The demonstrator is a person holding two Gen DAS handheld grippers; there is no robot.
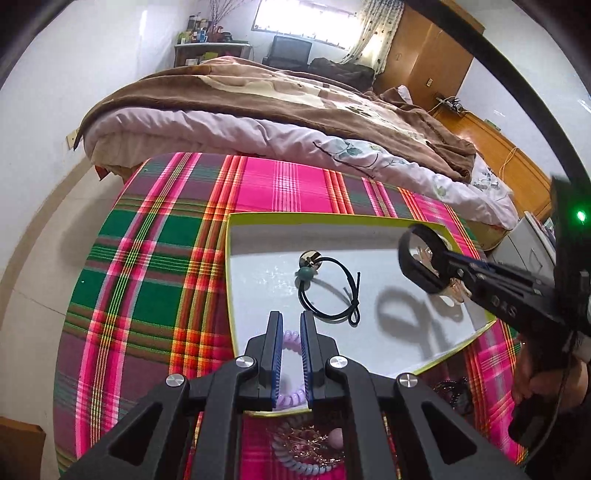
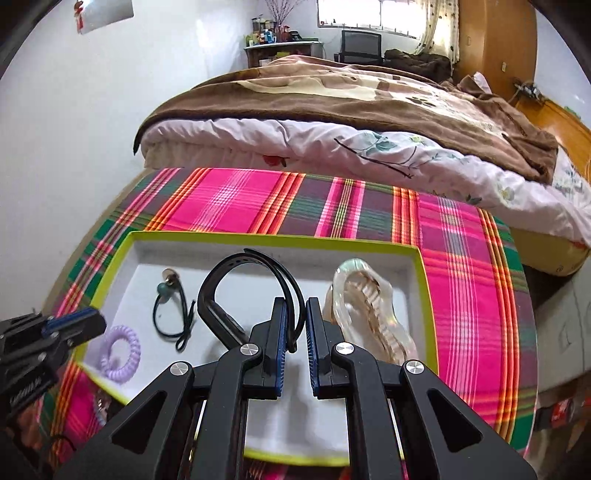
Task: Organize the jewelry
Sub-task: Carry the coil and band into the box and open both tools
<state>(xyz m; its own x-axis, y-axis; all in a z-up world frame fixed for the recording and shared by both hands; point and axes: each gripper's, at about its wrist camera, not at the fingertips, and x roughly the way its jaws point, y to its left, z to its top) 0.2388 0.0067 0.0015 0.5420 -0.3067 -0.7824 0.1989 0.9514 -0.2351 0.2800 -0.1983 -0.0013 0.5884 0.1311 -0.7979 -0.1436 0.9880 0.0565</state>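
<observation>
One tray [image 2: 419, 266], two hair ties [image 2: 120, 352] [image 2: 173, 314], one watch band [image 2: 221, 291], one hair claw [image 2: 369, 306].

A home bedroom: a made bed [image 1: 258, 110] with brown blanket [image 2: 332, 96], wooden wardrobe [image 1: 424, 48], curtained window [image 2: 369, 14].

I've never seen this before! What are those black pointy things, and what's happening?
A person holds a grabbing tool in each hand, each with a camera. One picture looks along the left claw, the other along the right claw. On a pink-and-green plaid cloth sits a white tray with a yellow-green rim. Inside lie a black hair tie with a green bead and a clear plastic hair clip. The right claw pinches a black strap. A purple spiral hair tie is at the left claw's tips; I can't tell if it's pinched.
</observation>
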